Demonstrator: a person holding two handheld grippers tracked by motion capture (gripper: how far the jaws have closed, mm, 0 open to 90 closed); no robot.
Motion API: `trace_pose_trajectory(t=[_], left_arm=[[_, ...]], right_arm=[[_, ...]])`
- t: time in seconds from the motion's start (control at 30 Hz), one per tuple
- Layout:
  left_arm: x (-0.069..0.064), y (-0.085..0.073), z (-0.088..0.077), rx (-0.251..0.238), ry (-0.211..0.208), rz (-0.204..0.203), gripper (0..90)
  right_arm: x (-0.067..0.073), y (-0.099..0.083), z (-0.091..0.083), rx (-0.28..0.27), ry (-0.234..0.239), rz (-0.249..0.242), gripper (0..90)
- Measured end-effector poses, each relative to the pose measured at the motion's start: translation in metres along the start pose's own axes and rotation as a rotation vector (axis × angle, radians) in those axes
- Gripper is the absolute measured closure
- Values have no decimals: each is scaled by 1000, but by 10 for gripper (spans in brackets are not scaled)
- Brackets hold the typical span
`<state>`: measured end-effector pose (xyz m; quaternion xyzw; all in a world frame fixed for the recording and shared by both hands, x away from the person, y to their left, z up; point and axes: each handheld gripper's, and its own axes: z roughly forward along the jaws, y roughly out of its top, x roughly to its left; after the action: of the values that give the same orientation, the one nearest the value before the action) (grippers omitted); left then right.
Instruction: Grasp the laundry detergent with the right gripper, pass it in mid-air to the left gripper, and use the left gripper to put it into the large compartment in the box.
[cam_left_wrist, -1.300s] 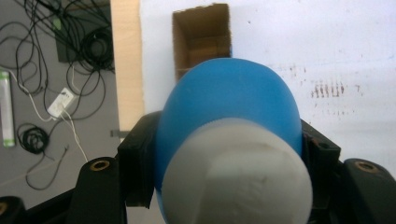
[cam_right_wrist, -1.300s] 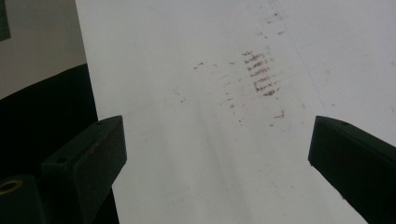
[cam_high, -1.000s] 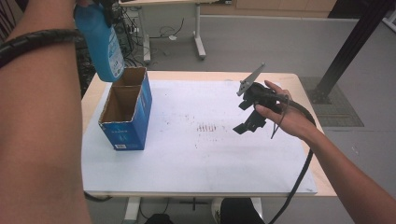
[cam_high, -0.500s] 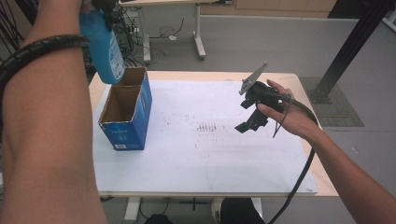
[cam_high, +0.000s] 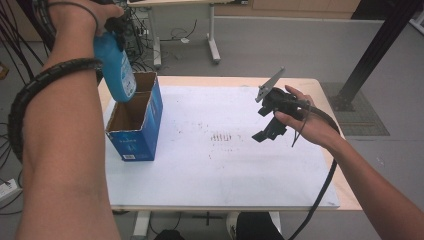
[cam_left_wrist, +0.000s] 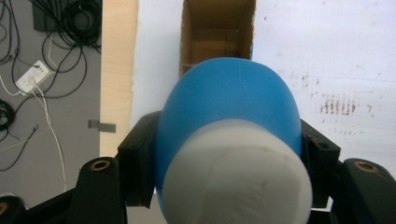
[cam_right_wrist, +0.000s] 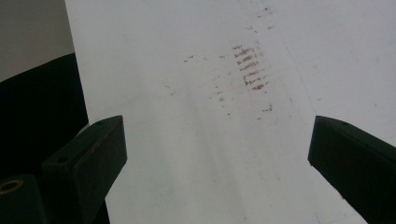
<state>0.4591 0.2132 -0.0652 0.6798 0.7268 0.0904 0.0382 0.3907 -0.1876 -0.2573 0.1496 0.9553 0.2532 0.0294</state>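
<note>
The left gripper (cam_left_wrist: 229, 154) is pinching a blue bottle (cam_left_wrist: 229, 126) just below its white cap (cam_left_wrist: 238, 177), one black jaw pressing in on each side of the bottle's body. In the high view the left gripper (cam_high: 117, 22) is holding the blue bottle (cam_high: 116, 70) up in the air, cap end toward the jaws and base hanging down beyond the fingertips, directly over the open top of a blue cardboard box (cam_high: 135, 125) that is standing on the white table sheet (cam_high: 220, 165). In the left gripper view the box's brown inside (cam_left_wrist: 217, 32) is showing straight ahead past the bottle's far end. The right gripper (cam_high: 270, 122) is hovering above the right part of the sheet, well apart from the box, with its jaws spread wide and nothing between them. In the right gripper view the two black fingers (cam_right_wrist: 88, 154) are standing far apart, and faint brown smudges (cam_right_wrist: 250, 67) on the sheet are lying ahead of and between them.
</note>
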Motion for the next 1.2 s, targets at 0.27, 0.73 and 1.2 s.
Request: trace_pose_trajectory(t=[0.27,0.73,1.2], left_arm=[[2,-2,23,19,-4,3,369],[2,-8,60,36,-11,9,369],[0,-16,97,46,-18,28,369]], right_arm=[[0,-1,0,3,-3,3,45],[2,1,2,10,-8,-8,46],[2,-4,0,8,-20,6,46]])
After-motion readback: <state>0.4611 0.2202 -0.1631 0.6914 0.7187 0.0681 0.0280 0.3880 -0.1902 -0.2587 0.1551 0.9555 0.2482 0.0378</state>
